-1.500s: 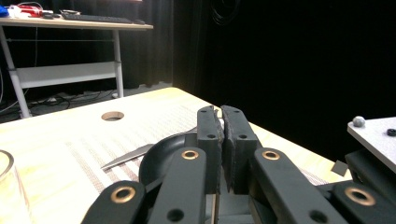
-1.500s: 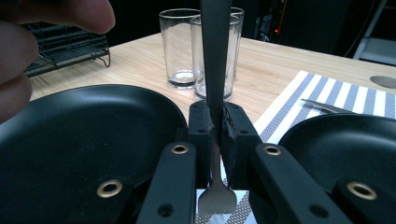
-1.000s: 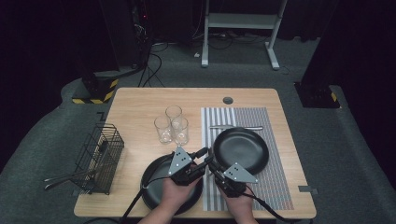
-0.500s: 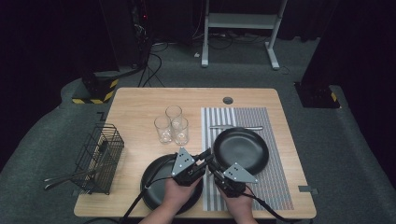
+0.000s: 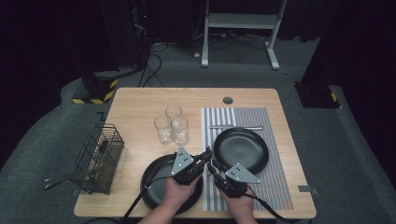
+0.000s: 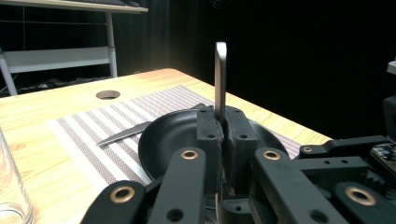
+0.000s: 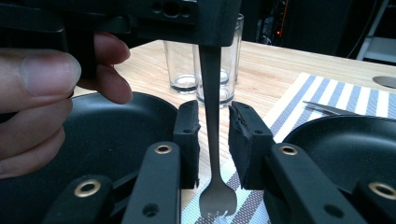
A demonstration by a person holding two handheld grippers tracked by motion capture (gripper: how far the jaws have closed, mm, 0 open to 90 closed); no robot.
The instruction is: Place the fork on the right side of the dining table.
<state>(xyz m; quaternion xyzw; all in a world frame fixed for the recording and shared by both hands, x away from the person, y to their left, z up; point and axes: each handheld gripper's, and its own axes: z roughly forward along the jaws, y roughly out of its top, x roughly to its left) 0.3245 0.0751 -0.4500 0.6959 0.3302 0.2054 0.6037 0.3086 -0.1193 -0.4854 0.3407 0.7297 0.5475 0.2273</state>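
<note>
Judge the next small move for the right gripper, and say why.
Probably back the right gripper away from the fork. Its jaws have just been opening and stand clear of the handle, while the left gripper is shut on the fork.

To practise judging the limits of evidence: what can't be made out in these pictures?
Fork tines: left gripper view, behind the left gripper's just-closed jaws.
Glass: same view, cut by the left edge.
Knife: right gripper view, partly behind the plate rim.
Basket: high view, contents too small to identify.
</note>
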